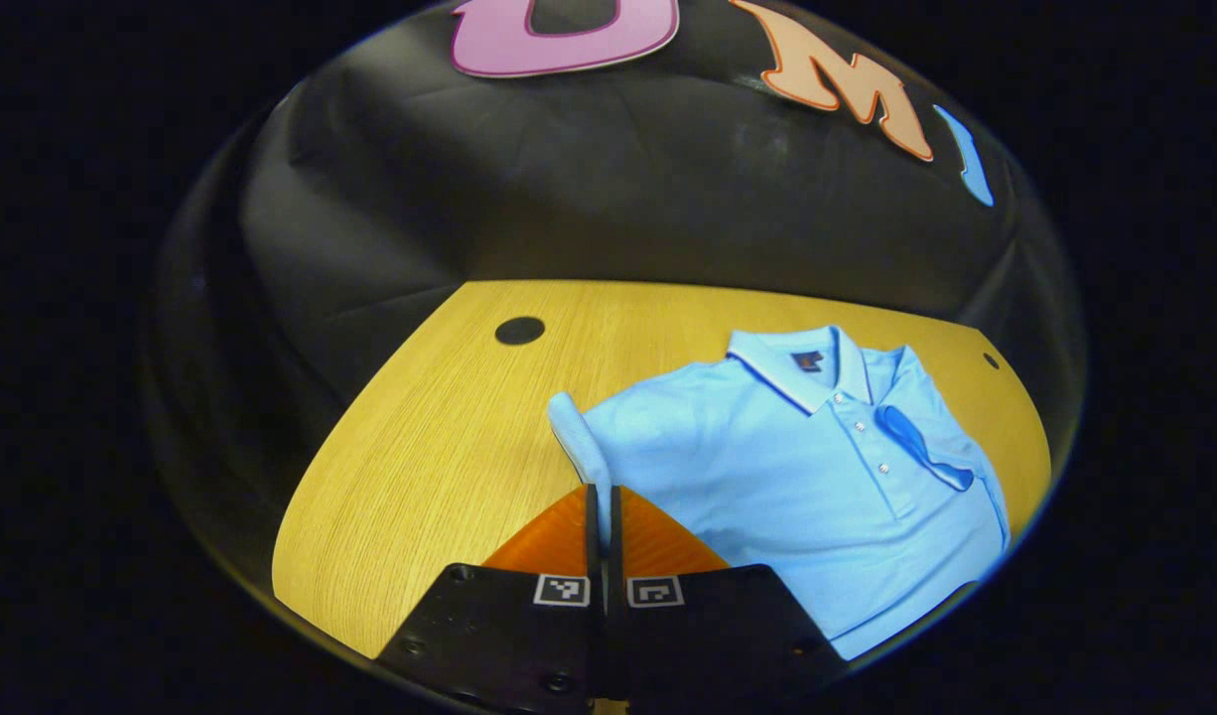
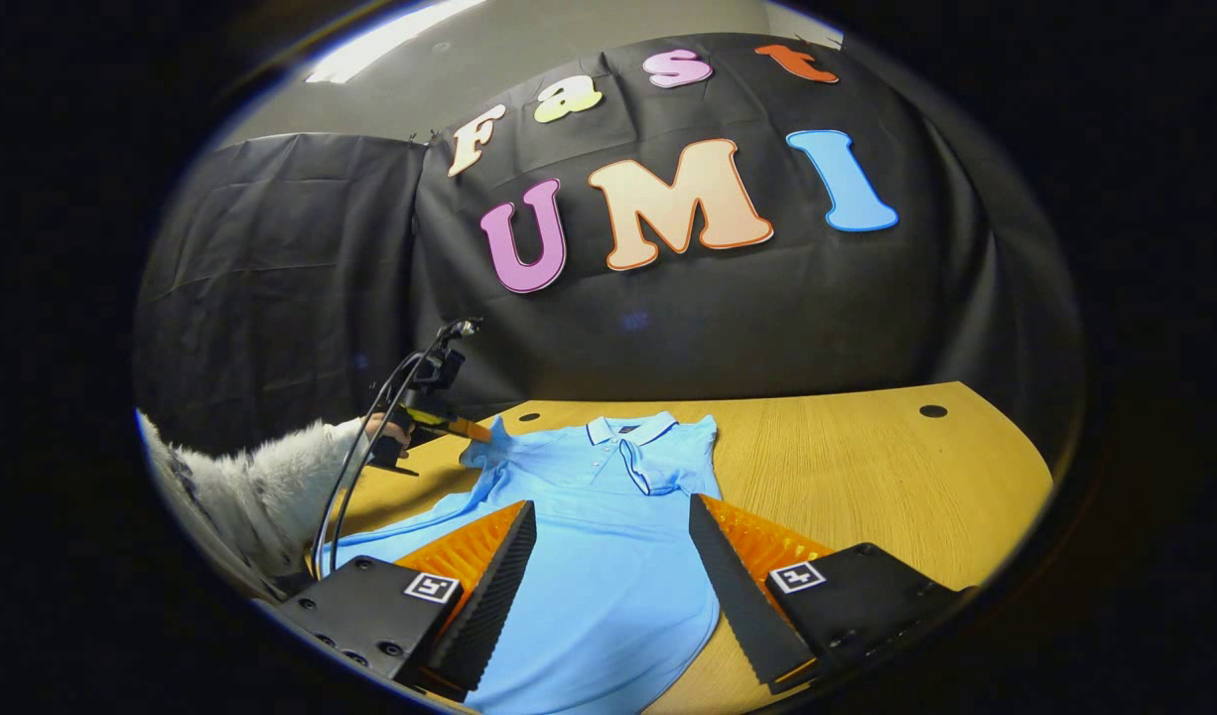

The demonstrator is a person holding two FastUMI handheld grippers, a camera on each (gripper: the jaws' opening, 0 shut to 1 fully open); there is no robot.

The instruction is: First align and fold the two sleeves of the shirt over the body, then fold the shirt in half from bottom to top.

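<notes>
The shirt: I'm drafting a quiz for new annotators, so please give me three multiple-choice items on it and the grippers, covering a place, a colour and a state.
1. Where does the shirt lie?
A. On the wooden table
B. On a chair
C. On the floor

2. What colour is the shirt?
A. White
B. Light blue
C. Red

3. How is the right gripper?
A. Open, over the shirt
B. Shut on the collar
C. Shut on a button

Answers:
1 A, wood-grain tabletop shows on both sides of it.
2 B, the cloth is light blue in both views.
3 A, its fingers stand wide apart with the shirt's body showing between them.
</notes>
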